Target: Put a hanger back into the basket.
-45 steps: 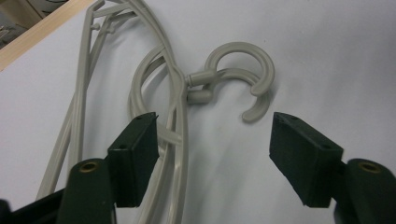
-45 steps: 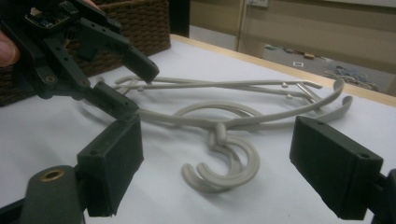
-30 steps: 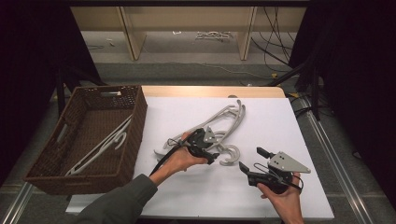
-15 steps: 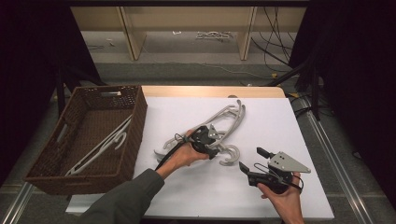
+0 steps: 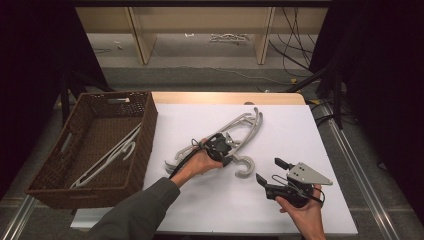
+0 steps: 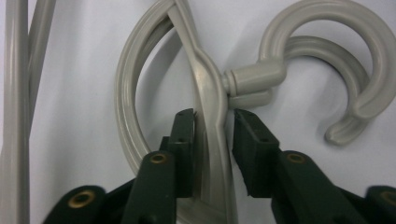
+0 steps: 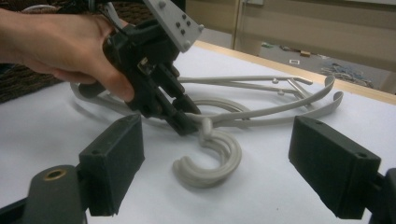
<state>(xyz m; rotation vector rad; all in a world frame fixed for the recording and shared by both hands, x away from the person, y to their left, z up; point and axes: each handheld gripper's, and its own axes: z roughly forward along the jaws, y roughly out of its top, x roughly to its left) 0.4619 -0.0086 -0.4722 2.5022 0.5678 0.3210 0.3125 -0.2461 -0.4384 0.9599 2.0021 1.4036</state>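
Two grey plastic hangers (image 5: 243, 126) lie stacked on the white table top (image 5: 300, 130), hooks (image 5: 244, 166) toward me. My left gripper (image 5: 229, 152) reaches down onto them. In the left gripper view its jaws have just been closing and its gripper (image 6: 214, 116) now has both pads against the sides of the top hanger's neck (image 6: 212, 100), just below the hook (image 6: 327, 42). The right gripper view shows that gripper (image 7: 183, 119) pinching the neck. My right gripper (image 5: 268, 170) rests low at the near right, open and empty, facing the hook (image 7: 210, 163).
A brown wicker basket (image 5: 145, 130) stands at the table's left edge with another grey hanger (image 5: 107, 156) inside. Bare white surface lies right of and behind the hangers. A wooden shelf unit (image 5: 200, 30) and cables (image 5: 300, 35) are beyond the table.
My left gripper has crept forward and down onto the hanger's neck, and its jaws have narrowed around it. The right gripper and the hangers have stayed put.
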